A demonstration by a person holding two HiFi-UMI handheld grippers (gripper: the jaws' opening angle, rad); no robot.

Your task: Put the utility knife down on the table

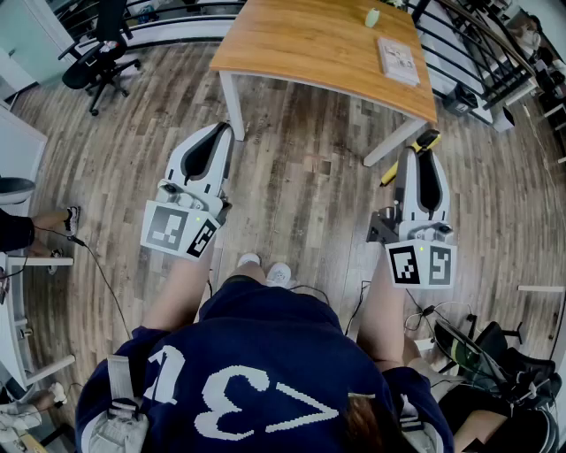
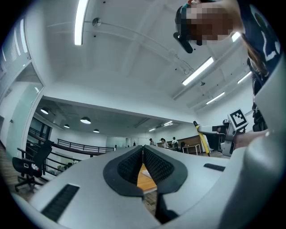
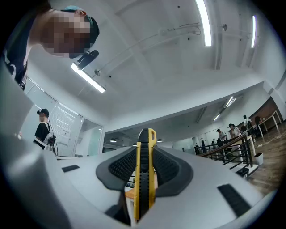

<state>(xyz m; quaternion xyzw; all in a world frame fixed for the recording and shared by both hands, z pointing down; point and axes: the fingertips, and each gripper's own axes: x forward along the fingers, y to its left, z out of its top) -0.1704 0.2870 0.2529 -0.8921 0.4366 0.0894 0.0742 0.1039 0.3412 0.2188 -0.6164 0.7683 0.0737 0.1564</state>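
Note:
A yellow and black utility knife [image 3: 144, 179] stands upright between the pads of my right gripper [image 3: 144, 172], which is shut on it. In the head view the knife [image 1: 427, 141] sticks out past the tips of the right gripper [image 1: 423, 152], just short of the wooden table [image 1: 309, 44]. My left gripper [image 2: 143, 167] has its black pads closed together with nothing between them; in the head view the left gripper [image 1: 221, 133] is held over the floor near the table's white front leg [image 1: 232, 104]. Both grippers tilt slightly upward.
On the table lie a booklet [image 1: 398, 60] and a small pale green object [image 1: 372, 17]. A black office chair [image 1: 97, 60] stands at the far left. Railings [image 1: 478, 62] run to the right of the table. Cables [image 1: 97, 265] trail over the wood floor.

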